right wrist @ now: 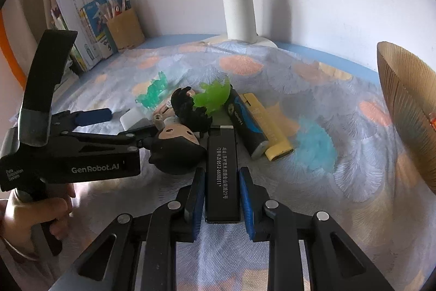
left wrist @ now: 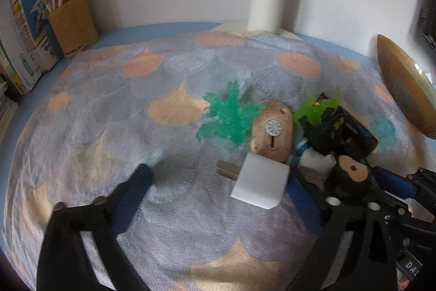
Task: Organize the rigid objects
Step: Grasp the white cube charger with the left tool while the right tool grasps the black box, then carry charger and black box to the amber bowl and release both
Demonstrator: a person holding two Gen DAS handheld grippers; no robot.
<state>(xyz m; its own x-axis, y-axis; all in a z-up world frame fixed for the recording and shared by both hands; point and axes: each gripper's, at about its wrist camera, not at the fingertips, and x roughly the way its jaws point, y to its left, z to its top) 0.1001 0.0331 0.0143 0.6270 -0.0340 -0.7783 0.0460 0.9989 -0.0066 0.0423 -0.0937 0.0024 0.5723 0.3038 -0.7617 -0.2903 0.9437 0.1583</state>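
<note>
Lying between the right gripper's (right wrist: 222,194) open fingers, black box (right wrist: 221,171).

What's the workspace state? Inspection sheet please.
Surface: patterned fan-print cloth over blue table.
Job's things: long black printed box, black cylinder with blue label, yellow rectangular case, dark-haired figurine head, white foam block, green translucent plastic leaves.
Clutter: brown pencil holder, books.
Tongs: left tongs open; right tongs flank the box, contact unclear.
Cables: nothing seen.
Surroundings: white lamp post, ribbed wooden bowl.
</note>
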